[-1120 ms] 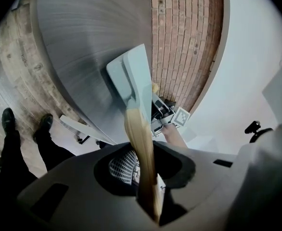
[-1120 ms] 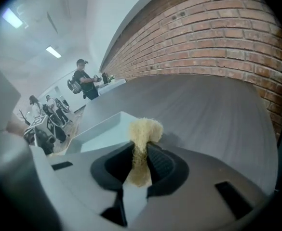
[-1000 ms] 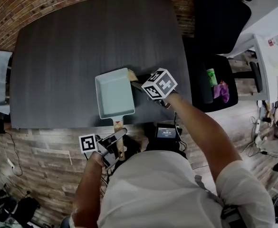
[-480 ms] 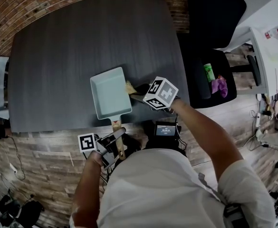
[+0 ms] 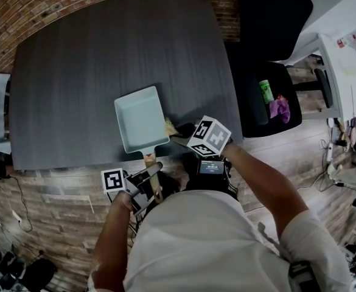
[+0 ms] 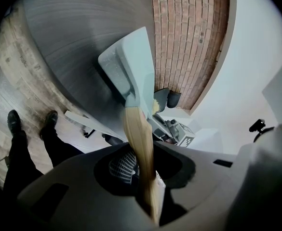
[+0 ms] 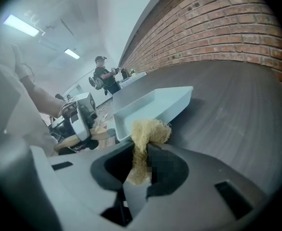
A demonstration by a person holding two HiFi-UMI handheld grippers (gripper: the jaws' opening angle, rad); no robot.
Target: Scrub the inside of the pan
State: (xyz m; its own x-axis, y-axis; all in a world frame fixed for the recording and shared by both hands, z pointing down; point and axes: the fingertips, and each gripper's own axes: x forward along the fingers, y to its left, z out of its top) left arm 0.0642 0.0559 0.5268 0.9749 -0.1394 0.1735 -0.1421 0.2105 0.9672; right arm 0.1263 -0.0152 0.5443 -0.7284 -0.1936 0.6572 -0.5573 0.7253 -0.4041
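Pale-blue pan (image 5: 140, 125) sits at the bench's (image 5: 104, 53) near edge, its wooden handle (image 5: 151, 163) clamped in your left tool (image 5: 143, 179). Your right tool (image 5: 182, 140) pinches the tan scrub pad (image 5: 170, 127) just outside the pan's right wall. Scrubbing looks about to start, so lift the pad over the rim and press it onto the base.

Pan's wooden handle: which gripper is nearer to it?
Left. The left gripper has its jaws shut on the wooden handle; the right gripper holds a scrub pad beside the pan, off the handle.
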